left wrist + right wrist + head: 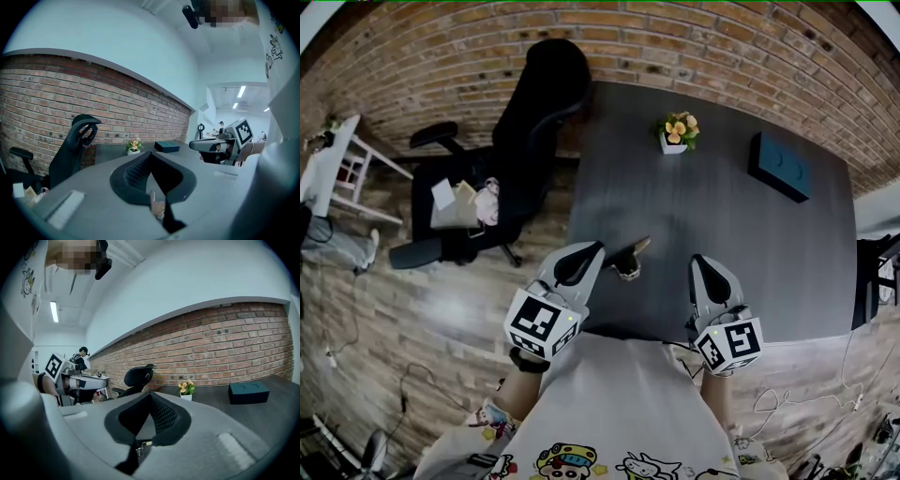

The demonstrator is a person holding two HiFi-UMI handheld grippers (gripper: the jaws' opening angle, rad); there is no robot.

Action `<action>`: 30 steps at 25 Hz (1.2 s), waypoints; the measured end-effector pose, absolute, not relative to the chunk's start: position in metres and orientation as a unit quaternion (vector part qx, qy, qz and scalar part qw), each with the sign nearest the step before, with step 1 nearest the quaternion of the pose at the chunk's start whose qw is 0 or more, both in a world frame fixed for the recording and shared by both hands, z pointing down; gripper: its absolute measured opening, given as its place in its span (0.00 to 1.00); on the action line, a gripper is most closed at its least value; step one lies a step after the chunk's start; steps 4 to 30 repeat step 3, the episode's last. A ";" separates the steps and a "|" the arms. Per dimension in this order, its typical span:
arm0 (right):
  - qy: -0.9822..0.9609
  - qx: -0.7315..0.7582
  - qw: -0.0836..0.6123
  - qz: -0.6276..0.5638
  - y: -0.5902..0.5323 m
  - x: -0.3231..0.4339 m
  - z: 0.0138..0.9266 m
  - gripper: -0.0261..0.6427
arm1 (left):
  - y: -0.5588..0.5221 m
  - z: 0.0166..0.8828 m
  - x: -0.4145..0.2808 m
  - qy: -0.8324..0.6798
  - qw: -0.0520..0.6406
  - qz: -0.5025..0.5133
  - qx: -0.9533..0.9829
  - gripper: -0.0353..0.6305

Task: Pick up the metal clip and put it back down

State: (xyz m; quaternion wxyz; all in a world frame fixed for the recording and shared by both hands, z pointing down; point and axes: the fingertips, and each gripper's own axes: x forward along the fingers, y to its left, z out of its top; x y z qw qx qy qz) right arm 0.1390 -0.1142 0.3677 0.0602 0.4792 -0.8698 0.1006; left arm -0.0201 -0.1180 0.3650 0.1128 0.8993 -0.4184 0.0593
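1. Left gripper (597,249) has its jaws pressed together on nothing, and so does the right gripper (701,262).
2. The metal clip (627,265) lies on the table (769,253) between the two, just beside the left gripper's tip.
3. This fits a clip waiting to be lifted or one already set back. Either way, the closed jaws should not nudge it.

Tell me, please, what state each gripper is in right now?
Left gripper: shut, empty; the metal clip lies on the table by its tip.
Right gripper: shut, empty.
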 end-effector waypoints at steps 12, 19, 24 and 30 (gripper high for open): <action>-0.870 0.479 0.058 0.100 -0.116 0.139 0.367 0.04 | -0.119 0.365 -0.019 -0.418 0.111 0.059 0.900 0.06; -0.870 0.479 0.058 0.100 -0.116 0.139 0.367 0.04 | -0.119 0.365 -0.019 -0.418 0.111 0.059 0.900 0.06; -0.870 0.479 0.058 0.100 -0.116 0.139 0.367 0.04 | -0.119 0.365 -0.019 -0.418 0.111 0.059 0.900 0.06; -0.870 0.479 0.058 0.100 -0.116 0.139 0.367 0.04 | -0.119 0.365 -0.019 -0.418 0.111 0.059 0.900 0.06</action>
